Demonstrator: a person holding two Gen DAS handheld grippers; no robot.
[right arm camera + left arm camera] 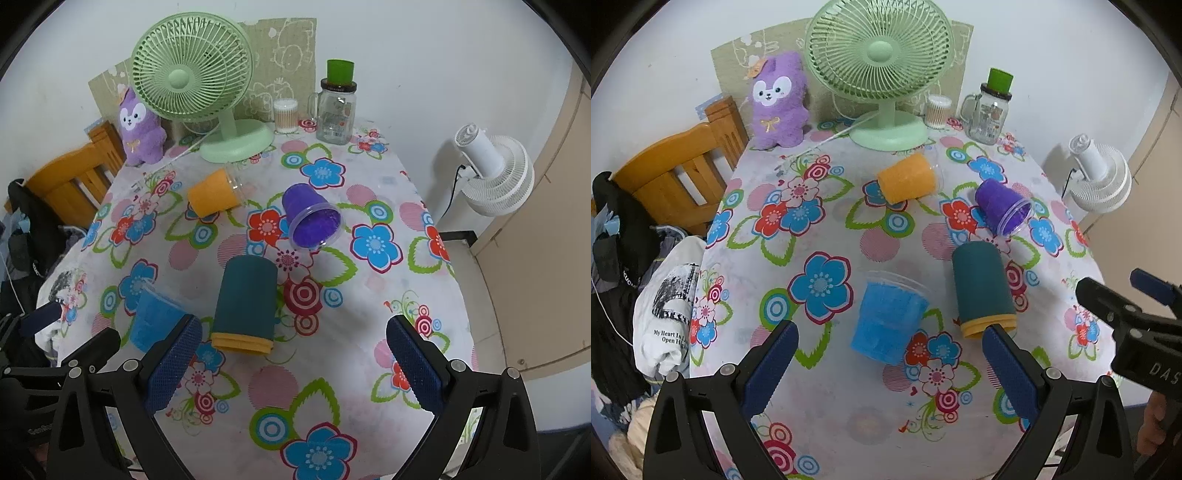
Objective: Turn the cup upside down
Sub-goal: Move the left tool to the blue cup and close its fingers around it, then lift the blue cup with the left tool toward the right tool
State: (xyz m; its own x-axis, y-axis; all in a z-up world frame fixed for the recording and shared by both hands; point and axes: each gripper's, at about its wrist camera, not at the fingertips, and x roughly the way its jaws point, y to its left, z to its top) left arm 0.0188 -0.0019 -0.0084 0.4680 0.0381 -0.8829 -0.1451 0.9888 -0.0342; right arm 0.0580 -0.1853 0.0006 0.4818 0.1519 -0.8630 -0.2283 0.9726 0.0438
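Note:
A blue plastic cup [888,319] stands upright, rim up, on the flowered tablecloth [827,221]; it also shows in the right wrist view [155,321]. A dark teal cup with a yellow rim [982,291] lies on its side beside it, also in the right wrist view [245,306]. An orange cup [908,179] and a purple cup [1003,206] lie on their sides farther back. My left gripper [890,354] is open and empty, just short of the blue cup. My right gripper [295,350] is open and empty, near the teal cup.
A green desk fan [882,70], a purple plush toy [779,99], a glass mug jar with a green lid [990,110] and a cotton swab box [938,110] stand along the back. A wooden chair [676,177] and clothes are left; a white fan [1099,177] right.

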